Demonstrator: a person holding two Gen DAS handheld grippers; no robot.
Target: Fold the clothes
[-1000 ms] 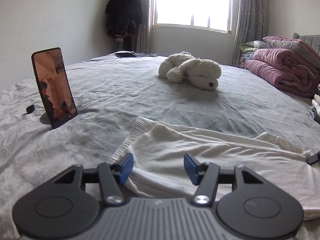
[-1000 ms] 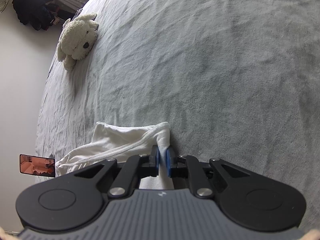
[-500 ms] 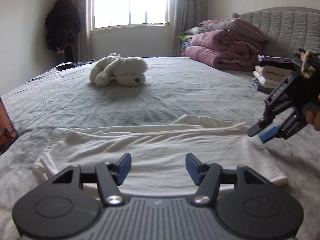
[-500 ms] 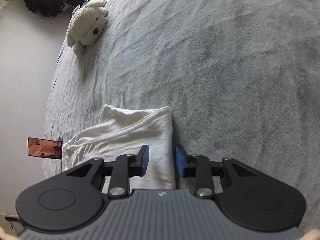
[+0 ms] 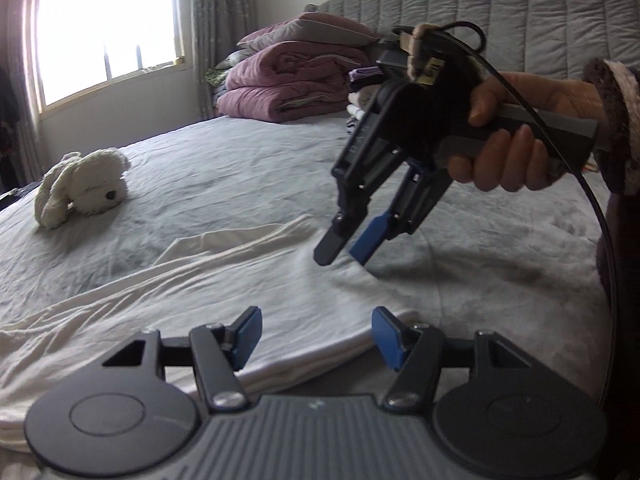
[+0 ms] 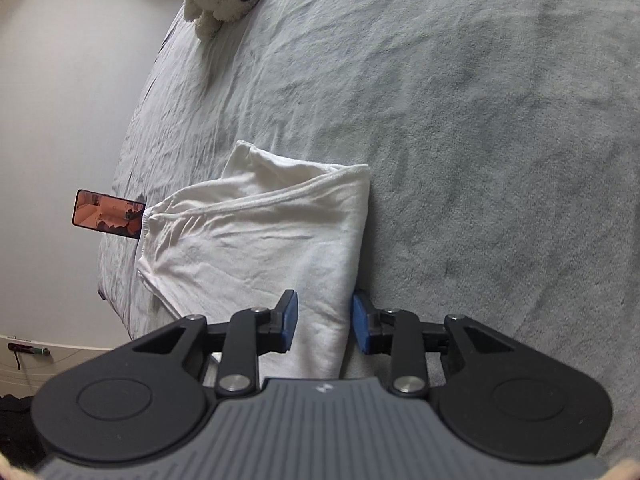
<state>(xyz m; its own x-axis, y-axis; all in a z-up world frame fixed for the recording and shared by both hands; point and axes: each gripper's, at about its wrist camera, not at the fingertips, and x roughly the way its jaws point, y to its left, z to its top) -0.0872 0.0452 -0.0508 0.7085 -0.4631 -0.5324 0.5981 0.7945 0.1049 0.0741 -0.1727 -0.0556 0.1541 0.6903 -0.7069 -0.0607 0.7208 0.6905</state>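
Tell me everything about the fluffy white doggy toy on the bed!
The stuffed dog is cream-white and shaggy, plush by its look, with a dark nose and a dark eye. It lies flopped on its side on the grey bedsheet, far from the white garment. Only the sheet touches it; neither gripper is near it.
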